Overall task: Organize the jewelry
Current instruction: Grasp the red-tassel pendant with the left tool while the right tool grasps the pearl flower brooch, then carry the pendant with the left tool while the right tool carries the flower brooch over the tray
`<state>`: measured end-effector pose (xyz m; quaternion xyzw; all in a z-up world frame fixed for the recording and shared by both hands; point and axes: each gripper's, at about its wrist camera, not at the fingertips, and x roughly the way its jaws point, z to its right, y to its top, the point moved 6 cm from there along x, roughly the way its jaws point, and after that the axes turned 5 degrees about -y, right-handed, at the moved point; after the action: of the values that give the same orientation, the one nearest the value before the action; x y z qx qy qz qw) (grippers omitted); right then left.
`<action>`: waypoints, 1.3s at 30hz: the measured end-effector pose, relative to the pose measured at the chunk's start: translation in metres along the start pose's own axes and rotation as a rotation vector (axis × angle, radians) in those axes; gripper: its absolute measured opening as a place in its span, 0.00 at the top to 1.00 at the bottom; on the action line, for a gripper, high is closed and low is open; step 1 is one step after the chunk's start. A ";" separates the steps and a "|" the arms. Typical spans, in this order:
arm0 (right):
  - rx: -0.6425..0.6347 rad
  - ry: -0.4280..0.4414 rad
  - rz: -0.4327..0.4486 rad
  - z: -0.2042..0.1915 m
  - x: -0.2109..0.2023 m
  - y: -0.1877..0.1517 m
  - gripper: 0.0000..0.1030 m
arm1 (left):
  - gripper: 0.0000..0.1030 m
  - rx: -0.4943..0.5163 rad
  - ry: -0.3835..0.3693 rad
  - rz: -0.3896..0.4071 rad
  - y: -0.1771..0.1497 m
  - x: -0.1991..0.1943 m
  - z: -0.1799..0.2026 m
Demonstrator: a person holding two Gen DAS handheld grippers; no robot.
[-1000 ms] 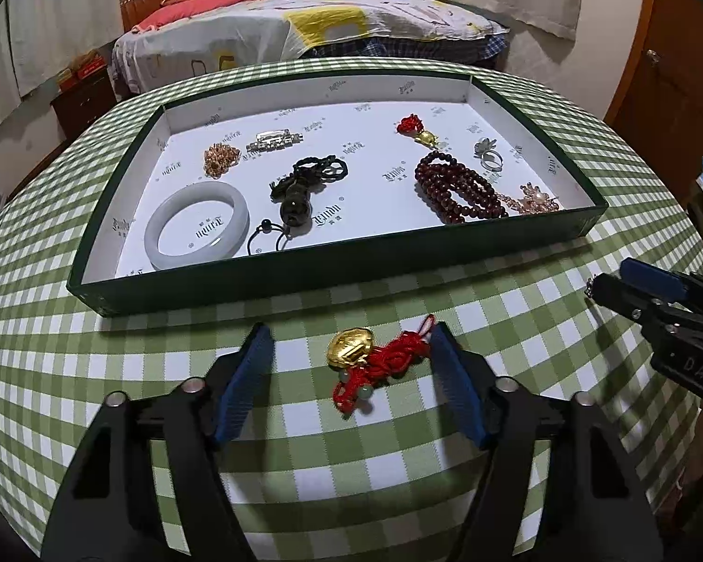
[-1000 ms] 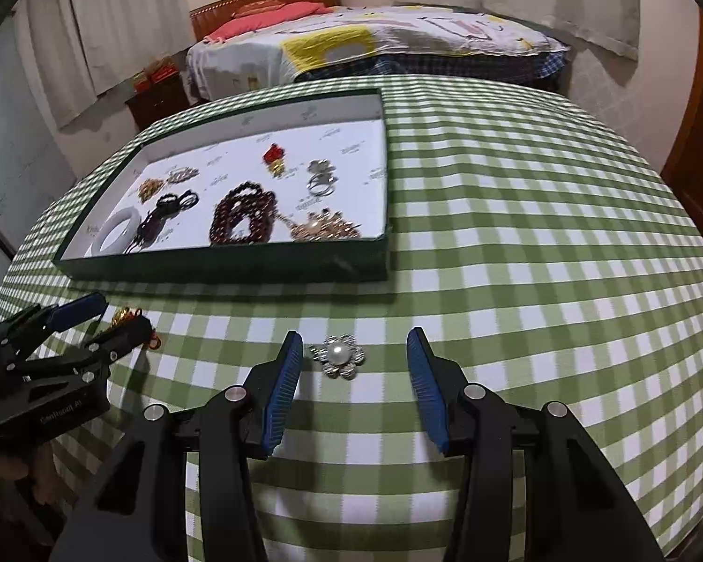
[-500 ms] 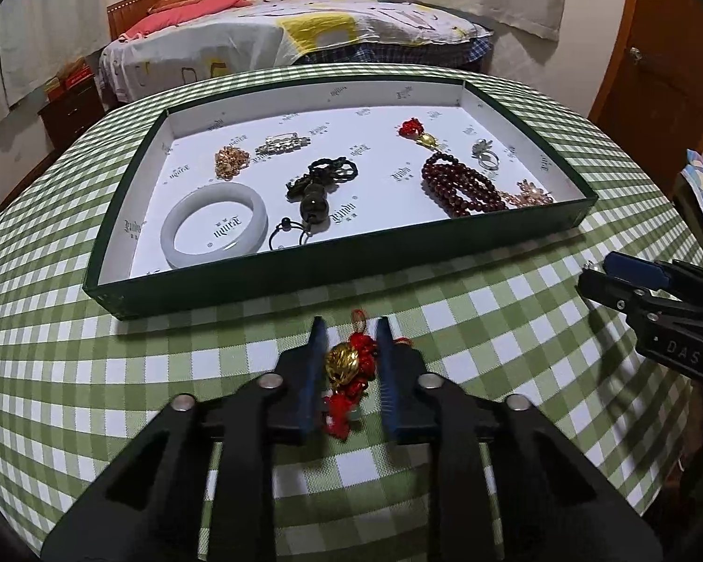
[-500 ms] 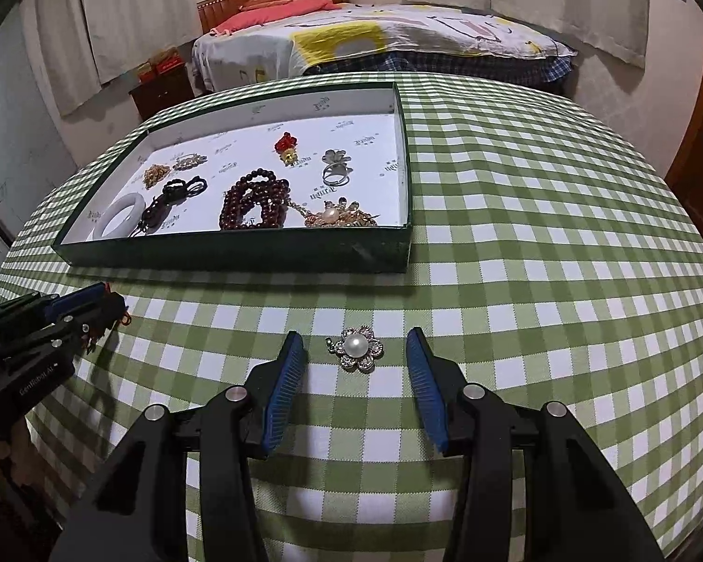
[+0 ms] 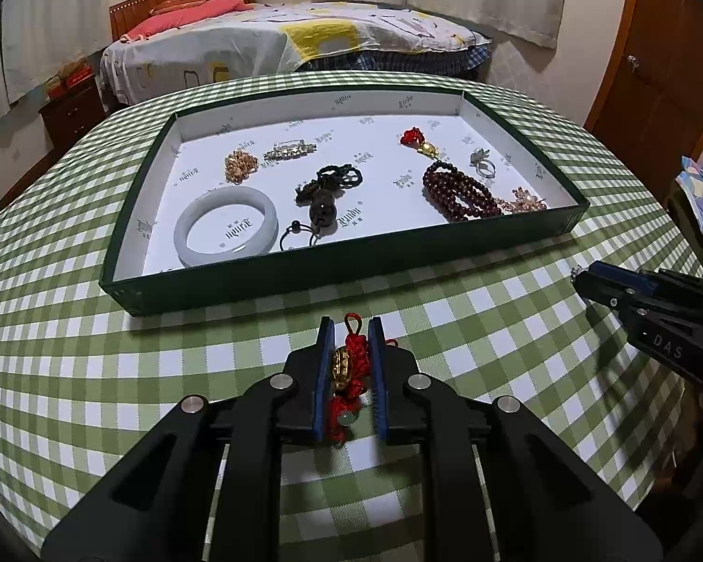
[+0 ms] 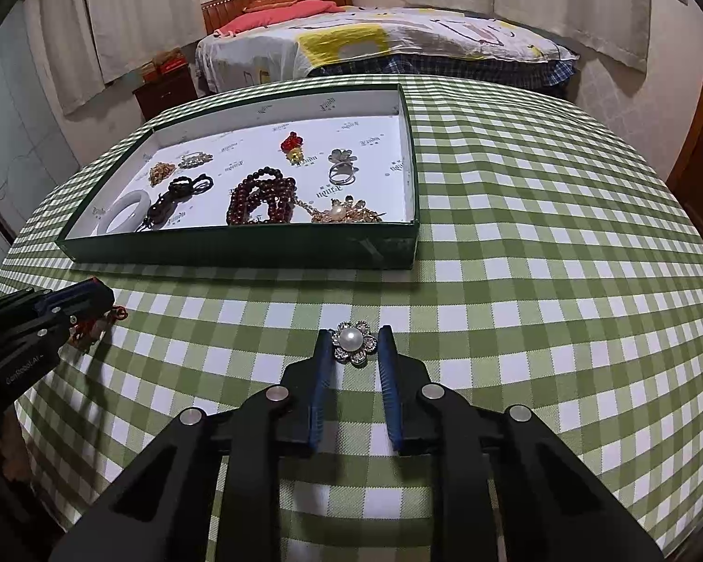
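My left gripper [image 5: 351, 332] is shut on a red knotted charm with a gold piece [image 5: 344, 367] and holds it above the checked cloth, in front of the green tray [image 5: 342, 267]. In the right wrist view the left gripper [image 6: 96, 297] shows at the left edge with red cord hanging from it. My right gripper [image 6: 354, 342] has closed onto a pearl flower brooch [image 6: 351, 346], its blue pads against the brooch's sides. The tray [image 6: 239, 248] holds a white bangle [image 5: 225, 225], dark red beads [image 5: 459, 189], a black cord pendant [image 5: 323, 196], a ring [image 5: 482, 164] and other pieces.
The round table with the green checked cloth [image 6: 539, 281] drops away at its edges. A bed [image 5: 281, 42] stands behind it, a wooden door [image 5: 656, 70] at the right, a nightstand [image 5: 70, 107] at the left.
My left gripper closed on the red charm and lifted it off the cloth. My right gripper narrowed from wide open onto the pearl brooch.
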<state>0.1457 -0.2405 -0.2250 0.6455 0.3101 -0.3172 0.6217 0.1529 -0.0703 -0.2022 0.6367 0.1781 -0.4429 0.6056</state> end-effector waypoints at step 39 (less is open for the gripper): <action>-0.011 0.072 0.172 -0.020 -0.057 0.052 0.81 | 0.86 -0.014 -0.006 0.159 0.046 -0.055 -0.006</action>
<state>0.1530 -0.2225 -0.1471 0.6774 0.2773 -0.2376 0.6385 0.1598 -0.0573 -0.1319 0.6433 0.1282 -0.3940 0.6437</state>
